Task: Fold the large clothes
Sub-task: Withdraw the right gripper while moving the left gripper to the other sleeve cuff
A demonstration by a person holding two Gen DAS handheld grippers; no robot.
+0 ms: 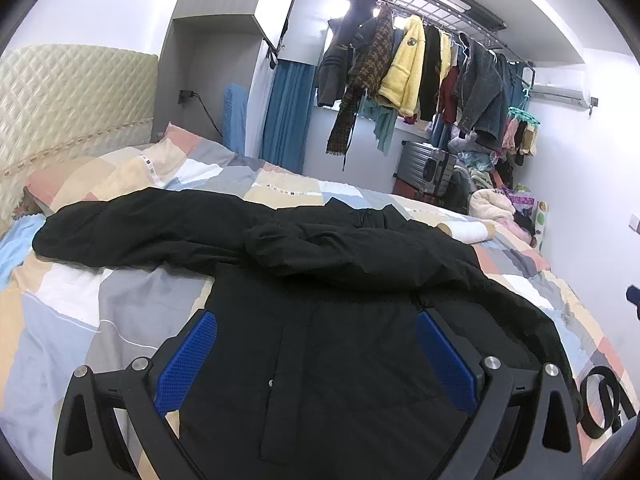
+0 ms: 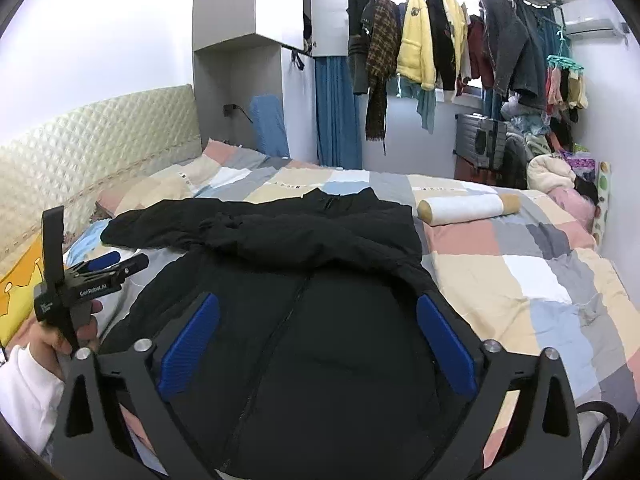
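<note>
A large black jacket [image 1: 320, 264] lies spread on the patchwork bed cover [image 1: 80, 312], front up with its zipper [image 2: 296, 296] showing. One sleeve [image 1: 132, 228] stretches left toward the headboard, the other is folded across the chest. My left gripper [image 1: 316, 344] is open, hovering just above the jacket's lower body, holding nothing. My right gripper [image 2: 318, 332] is open too, above the jacket's lower front, holding nothing. The left gripper also shows in the right wrist view [image 2: 116, 264], at the jacket's left edge.
A padded headboard [image 1: 68, 96] runs along the left. A rolled white and tan bolster [image 2: 464, 208] lies right of the jacket's collar. A rack of hanging clothes [image 1: 424, 64], a grey suitcase [image 1: 428, 164] and a clothes pile [image 2: 556, 168] stand beyond the bed.
</note>
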